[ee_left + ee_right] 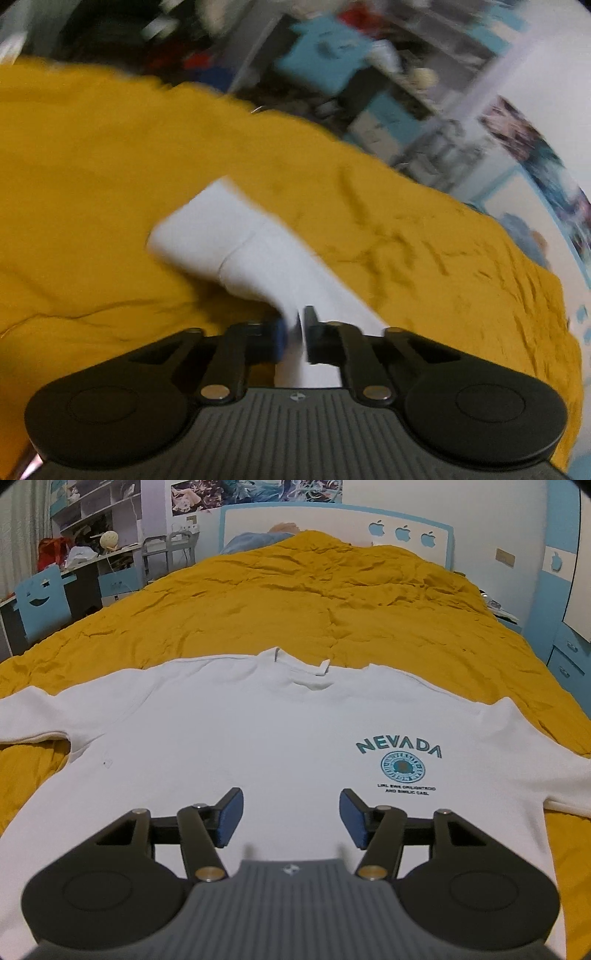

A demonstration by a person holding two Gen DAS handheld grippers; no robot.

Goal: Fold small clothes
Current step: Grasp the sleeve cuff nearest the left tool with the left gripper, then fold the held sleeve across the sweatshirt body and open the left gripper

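A white T-shirt [258,738] with a teal "NEVADA" print [400,760] lies spread face up on the yellow bedspread [314,602], collar away from me. My right gripper [291,818] is open and empty, just above the shirt's lower middle. In the blurred left wrist view my left gripper [297,334] is shut on white fabric of the shirt [236,240], apparently a sleeve, which stretches away over the yellow bedspread [92,166].
A blue and white headboard [332,517] stands at the far end of the bed. A desk with a blue chair [42,598] and shelves are to the left. A blue drawer unit [565,657] is to the right.
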